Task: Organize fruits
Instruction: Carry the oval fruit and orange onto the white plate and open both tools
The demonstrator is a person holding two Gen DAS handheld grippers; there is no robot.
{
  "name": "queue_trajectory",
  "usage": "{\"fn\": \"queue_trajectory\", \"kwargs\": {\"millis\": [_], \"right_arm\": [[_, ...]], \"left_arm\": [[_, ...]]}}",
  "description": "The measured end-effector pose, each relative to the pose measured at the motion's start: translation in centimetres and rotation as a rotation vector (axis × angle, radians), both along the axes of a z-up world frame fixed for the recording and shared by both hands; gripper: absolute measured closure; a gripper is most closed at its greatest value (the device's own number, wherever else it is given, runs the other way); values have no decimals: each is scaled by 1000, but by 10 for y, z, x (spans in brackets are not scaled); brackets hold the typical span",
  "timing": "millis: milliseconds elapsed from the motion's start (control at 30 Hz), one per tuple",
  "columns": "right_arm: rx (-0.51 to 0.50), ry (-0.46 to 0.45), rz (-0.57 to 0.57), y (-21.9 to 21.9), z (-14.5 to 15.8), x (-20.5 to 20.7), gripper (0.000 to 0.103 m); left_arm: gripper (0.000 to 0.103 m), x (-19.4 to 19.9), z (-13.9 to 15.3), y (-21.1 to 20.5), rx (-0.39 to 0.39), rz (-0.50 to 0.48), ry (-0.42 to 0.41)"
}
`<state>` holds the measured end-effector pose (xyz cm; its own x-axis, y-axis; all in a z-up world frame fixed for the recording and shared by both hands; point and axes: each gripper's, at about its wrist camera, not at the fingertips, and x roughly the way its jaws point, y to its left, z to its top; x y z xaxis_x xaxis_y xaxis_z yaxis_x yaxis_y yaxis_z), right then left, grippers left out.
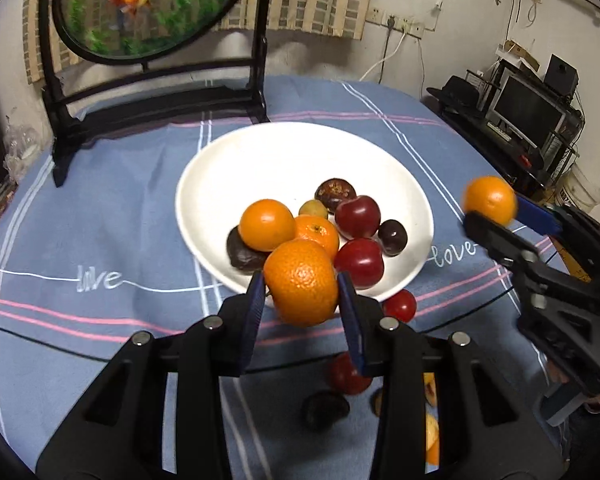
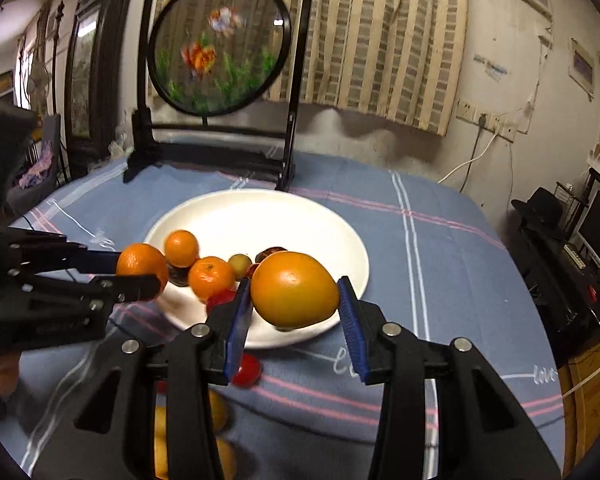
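Note:
A white plate (image 1: 260, 152) sits mid-table and holds oranges (image 1: 266, 224), red plums (image 1: 357, 217) and dark fruits. My left gripper (image 1: 302, 294) is shut on an orange (image 1: 302, 282), held above the plate's near rim. My right gripper (image 2: 294, 300) is shut on a second orange (image 2: 294, 289), held above the plate's (image 2: 260, 216) near right rim. The right gripper with its orange (image 1: 490, 200) also shows at the right of the left wrist view. The left gripper with its orange (image 2: 141, 266) shows at the left of the right wrist view.
A black-framed round fish screen (image 1: 148, 8) stands behind the plate. Loose fruits lie on the blue cloth near the front edge: a red one (image 1: 400, 306), another red one (image 1: 346, 374), a dark one (image 1: 324, 408), yellow ones (image 2: 220, 412). A TV stand (image 1: 528, 116) is at the right.

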<state>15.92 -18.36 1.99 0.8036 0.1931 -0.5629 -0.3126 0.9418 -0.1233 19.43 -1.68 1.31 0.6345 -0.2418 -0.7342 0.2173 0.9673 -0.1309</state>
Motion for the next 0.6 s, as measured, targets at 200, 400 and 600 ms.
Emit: {"fn": "queue_trajectory", "kwargs": {"millis": [200, 400, 600], "right_arm": [[-57, 46, 12, 10, -24, 37, 60], [-113, 12, 23, 18, -38, 53, 57], [-129, 14, 27, 18, -41, 53, 48]], "left_arm": [[66, 23, -15, -3, 10, -4, 23], [65, 45, -25, 1, 23, 28, 34], [33, 44, -20, 11, -9, 67, 9]]}}
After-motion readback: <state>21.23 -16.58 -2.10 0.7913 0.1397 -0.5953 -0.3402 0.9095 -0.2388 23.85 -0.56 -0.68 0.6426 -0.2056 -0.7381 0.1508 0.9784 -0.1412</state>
